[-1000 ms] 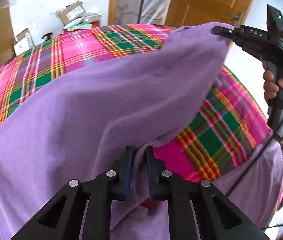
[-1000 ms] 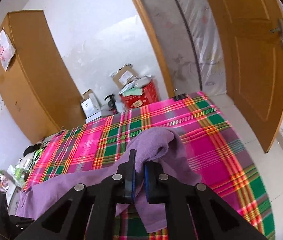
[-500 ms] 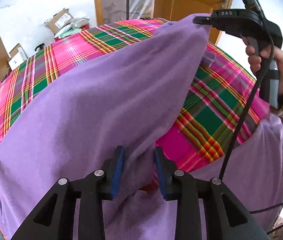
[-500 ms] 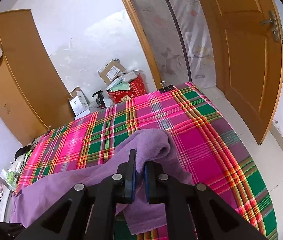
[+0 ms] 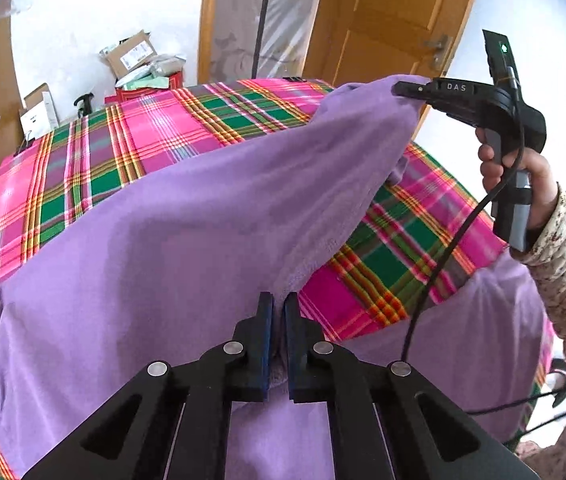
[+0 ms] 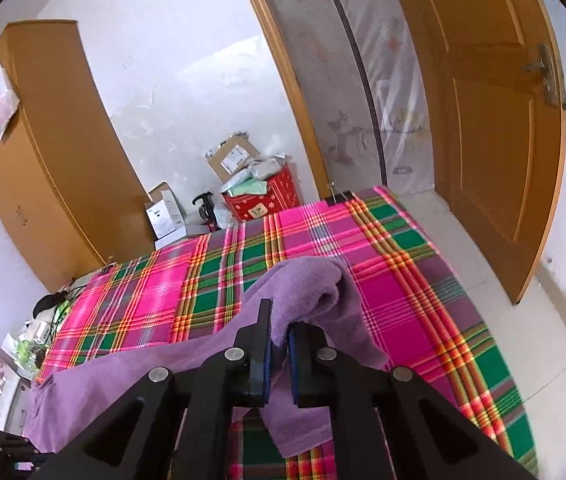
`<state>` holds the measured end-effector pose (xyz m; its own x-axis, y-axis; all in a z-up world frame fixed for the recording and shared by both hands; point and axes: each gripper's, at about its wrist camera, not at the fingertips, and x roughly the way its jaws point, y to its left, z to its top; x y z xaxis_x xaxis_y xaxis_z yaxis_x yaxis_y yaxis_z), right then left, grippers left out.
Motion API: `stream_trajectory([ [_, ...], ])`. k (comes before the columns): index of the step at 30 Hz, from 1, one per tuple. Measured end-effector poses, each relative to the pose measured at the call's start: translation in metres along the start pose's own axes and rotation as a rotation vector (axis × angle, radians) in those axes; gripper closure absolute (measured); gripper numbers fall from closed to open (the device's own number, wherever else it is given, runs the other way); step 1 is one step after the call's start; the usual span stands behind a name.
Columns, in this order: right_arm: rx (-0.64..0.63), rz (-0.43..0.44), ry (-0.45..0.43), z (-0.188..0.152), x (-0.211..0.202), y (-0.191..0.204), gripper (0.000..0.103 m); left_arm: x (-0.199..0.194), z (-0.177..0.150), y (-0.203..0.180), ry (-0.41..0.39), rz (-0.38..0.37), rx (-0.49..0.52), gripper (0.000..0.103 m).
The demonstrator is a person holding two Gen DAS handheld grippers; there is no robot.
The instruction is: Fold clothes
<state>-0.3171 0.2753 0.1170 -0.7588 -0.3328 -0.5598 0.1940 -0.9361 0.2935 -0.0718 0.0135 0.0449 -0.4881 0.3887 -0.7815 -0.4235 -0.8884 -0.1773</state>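
The purple garment [image 5: 187,240] lies over the plaid surface [image 5: 131,136], lifted at two places. The left tongs [image 5: 278,312] pinch its near edge. The right tongs [image 5: 399,89], in a hand [image 5: 523,184] raised higher, clamp a bunched corner. A red box [image 6: 263,204] holds papers.

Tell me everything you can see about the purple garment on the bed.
The purple garment is one plain lilac piece of soft, fleecy-looking knit, with no print showing. It lies spread over the plaid bedspread, its near part hanging off the front. The left gripper is shut on its near edge; the right gripper is shut on a bunched corner, lifted clear of the bed, so the cloth slopes like a tent between them.
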Motion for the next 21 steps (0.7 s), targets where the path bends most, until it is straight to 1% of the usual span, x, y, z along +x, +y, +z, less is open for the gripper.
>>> stream_trajectory([
  [2, -0.021, -0.014, 0.003, -0.005, -0.005, 0.002, 0.096, -0.003, -0.004, 0.0, 0.005, -0.006, 0.004, 0.098],
  [7, -0.054, -0.035, 0.081, -0.033, 0.002, -0.005, 0.096, -0.001, -0.014, 0.003, 0.031, 0.003, -0.01, 0.098],
  [11, -0.051, -0.014, 0.14, -0.049, 0.013, -0.013, 0.095, 0.005, -0.017, 0.009, 0.053, 0.027, -0.032, 0.097],
  [13, -0.042, -0.003, 0.148, -0.05, 0.014, -0.017, 0.094, 0.009, -0.017, 0.006, 0.066, 0.031, -0.018, 0.097],
  [16, 0.006, 0.029, 0.193, -0.051, 0.017, -0.028, 0.093, 0.013, -0.018, 0.001, 0.081, 0.042, 0.006, 0.097],
  [18, 0.024, 0.045, 0.193, -0.052, 0.011, -0.034, 0.091, 0.013, -0.018, -0.001, 0.086, 0.038, 0.009, 0.096],
  [21, 0.03, 0.079, 0.152, -0.052, -0.005, -0.04, 0.089, 0.009, -0.016, 0.004, 0.08, 0.016, -0.013, 0.096],
])
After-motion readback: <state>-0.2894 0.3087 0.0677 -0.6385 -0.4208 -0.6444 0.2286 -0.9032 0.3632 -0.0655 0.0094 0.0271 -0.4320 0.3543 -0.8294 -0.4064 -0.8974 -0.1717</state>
